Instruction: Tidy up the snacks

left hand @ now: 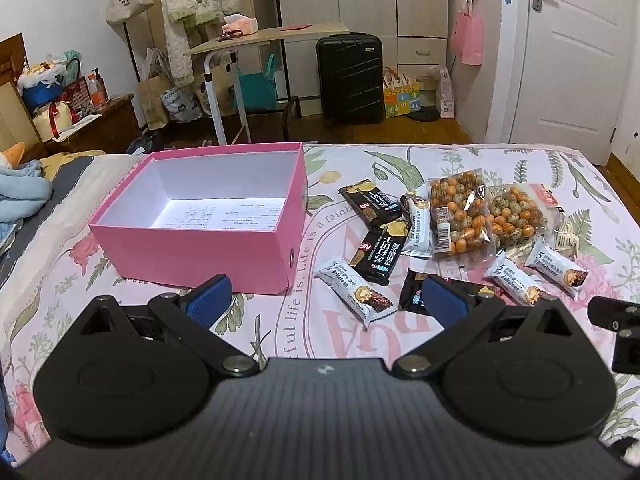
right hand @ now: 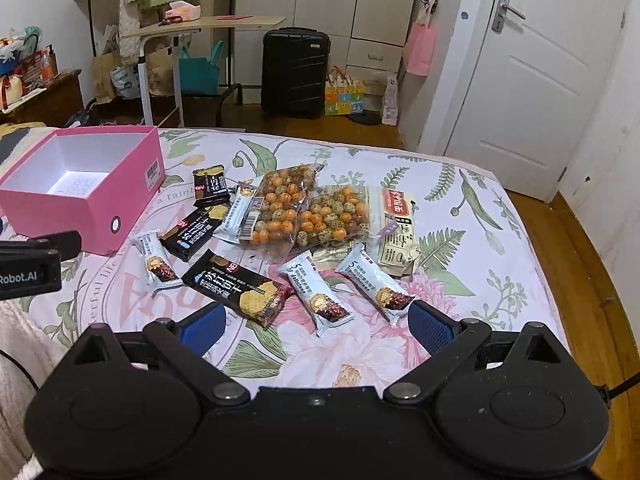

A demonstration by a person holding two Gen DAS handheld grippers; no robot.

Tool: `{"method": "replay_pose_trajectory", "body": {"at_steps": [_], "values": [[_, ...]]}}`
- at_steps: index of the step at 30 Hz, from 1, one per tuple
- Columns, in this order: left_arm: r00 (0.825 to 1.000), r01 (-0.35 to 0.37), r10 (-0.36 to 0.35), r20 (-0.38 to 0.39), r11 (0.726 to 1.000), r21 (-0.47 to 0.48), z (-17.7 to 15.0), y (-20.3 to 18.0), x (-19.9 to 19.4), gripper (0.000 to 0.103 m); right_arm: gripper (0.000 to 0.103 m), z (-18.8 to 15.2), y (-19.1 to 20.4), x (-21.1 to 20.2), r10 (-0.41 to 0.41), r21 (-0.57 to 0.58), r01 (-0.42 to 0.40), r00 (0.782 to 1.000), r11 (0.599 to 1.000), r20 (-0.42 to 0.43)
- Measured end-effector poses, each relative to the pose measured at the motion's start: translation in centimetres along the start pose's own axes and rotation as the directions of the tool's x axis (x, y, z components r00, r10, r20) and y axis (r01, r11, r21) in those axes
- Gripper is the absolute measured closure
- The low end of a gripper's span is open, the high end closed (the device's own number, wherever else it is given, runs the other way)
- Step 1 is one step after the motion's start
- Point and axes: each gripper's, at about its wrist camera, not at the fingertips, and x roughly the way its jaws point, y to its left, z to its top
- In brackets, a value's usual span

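An open pink box (left hand: 192,252) with a white inside stands on the bed, left of a heap of snacks; it also shows in the right wrist view (right hand: 80,216). The snacks are black cracker packs (left hand: 378,254) (right hand: 240,292), white-blue bars (left hand: 356,294) (right hand: 316,294) and clear bags of orange and speckled coated nuts (left hand: 460,216) (right hand: 280,208), plus a beige packet (right hand: 396,232). My left gripper (left hand: 326,300) is open and empty, low over the bed before the box and snacks. My right gripper (right hand: 316,328) is open and empty, just short of the nearest bars.
The bed has a pink floral sheet (right hand: 460,200); its far edge drops to a wooden floor. Blue bedding (left hand: 20,196) lies at the left. A black suitcase (left hand: 350,76), a side table (left hand: 256,40) and a white door (left hand: 572,60) stand beyond.
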Motion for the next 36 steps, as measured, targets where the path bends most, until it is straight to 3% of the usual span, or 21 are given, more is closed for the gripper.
{"method": "replay_pose_trajectory", "body": {"at_steps": [36], "values": [[1.000,0.018,-0.018,-0.024,1.000,-0.012,-0.8,1.0,0.1,0.000,0.004,-0.5,-0.5,0.2,0.015,0.016,-0.015,1.000,1.000,0.007]]}}
